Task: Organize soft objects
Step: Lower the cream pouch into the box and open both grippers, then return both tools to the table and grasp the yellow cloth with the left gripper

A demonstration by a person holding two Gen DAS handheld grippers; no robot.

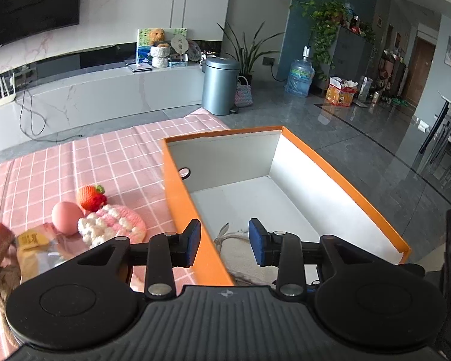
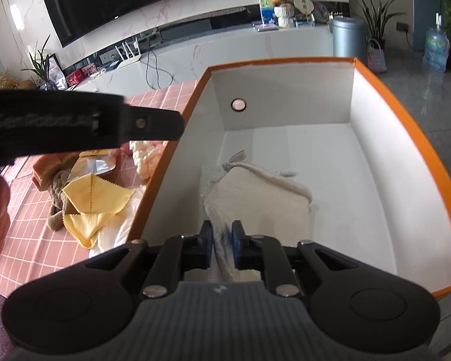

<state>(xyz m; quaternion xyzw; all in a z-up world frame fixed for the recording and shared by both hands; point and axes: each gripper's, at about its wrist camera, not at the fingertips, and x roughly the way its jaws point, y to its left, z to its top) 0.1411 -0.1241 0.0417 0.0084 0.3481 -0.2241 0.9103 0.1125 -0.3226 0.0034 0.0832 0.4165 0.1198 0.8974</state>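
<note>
An orange box (image 1: 182, 198) with a white inside stands on the pink checked cloth (image 1: 105, 156). My left gripper (image 1: 225, 242) is open and empty, straddling the box's left wall near its near corner. A cream towel (image 1: 240, 255) lies on the box floor below it. In the right wrist view my right gripper (image 2: 222, 242) is shut on the near edge of the cream towel (image 2: 255, 198), low inside the box (image 2: 406, 114). Outside lie a pink knitted hat (image 1: 120, 222), a knitted strawberry (image 1: 91, 197), a pink ball (image 1: 66, 218), a yellow cloth (image 2: 96, 201) and a rope toy (image 2: 58, 180).
A foil snack packet (image 1: 33, 243) lies by the ball, and also shows in the right wrist view (image 2: 97, 162). The left gripper's body (image 2: 75, 123) crosses the upper left of the right wrist view. A grey bin (image 1: 219, 85) and a white TV bench (image 1: 105, 93) stand beyond the table.
</note>
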